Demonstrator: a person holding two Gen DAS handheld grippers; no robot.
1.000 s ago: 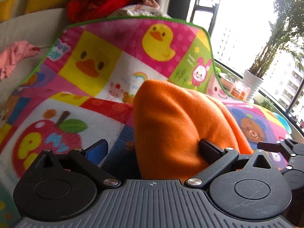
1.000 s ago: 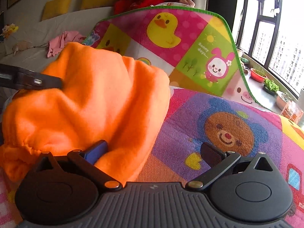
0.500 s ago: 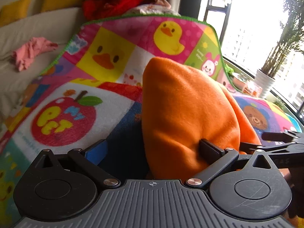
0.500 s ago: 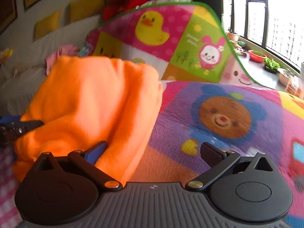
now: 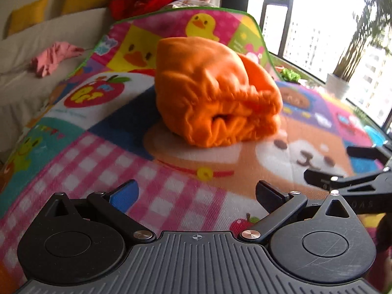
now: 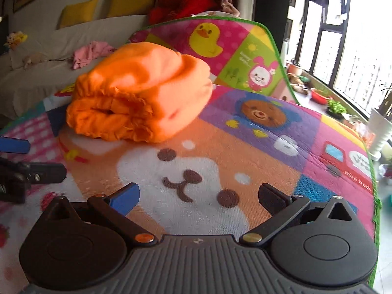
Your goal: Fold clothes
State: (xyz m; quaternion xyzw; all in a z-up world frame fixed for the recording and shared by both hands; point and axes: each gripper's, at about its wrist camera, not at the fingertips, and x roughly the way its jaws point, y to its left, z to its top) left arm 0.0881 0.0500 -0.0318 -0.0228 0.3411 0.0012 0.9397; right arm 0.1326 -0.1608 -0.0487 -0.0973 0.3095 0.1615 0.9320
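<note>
Orange fleece garment (image 5: 215,93) lies as a folded bundle on the cartoon play mat (image 5: 80,161), elastic hem facing the cameras, just beyond the mat's printed dog face. Half a second ago both tools were pinching it; now neither touches it. Left hand-held gripper (image 5: 196,193): jaws spread, empty, pulled back near side of bundle. Right hand-held gripper (image 6: 198,196): likewise spread and empty, beside the left. Judgement: this piece reads as finished, released in place. Pink garment (image 6: 90,51) on the sofa (image 6: 41,73), behind the bundle, looks a likely next item.
</note>
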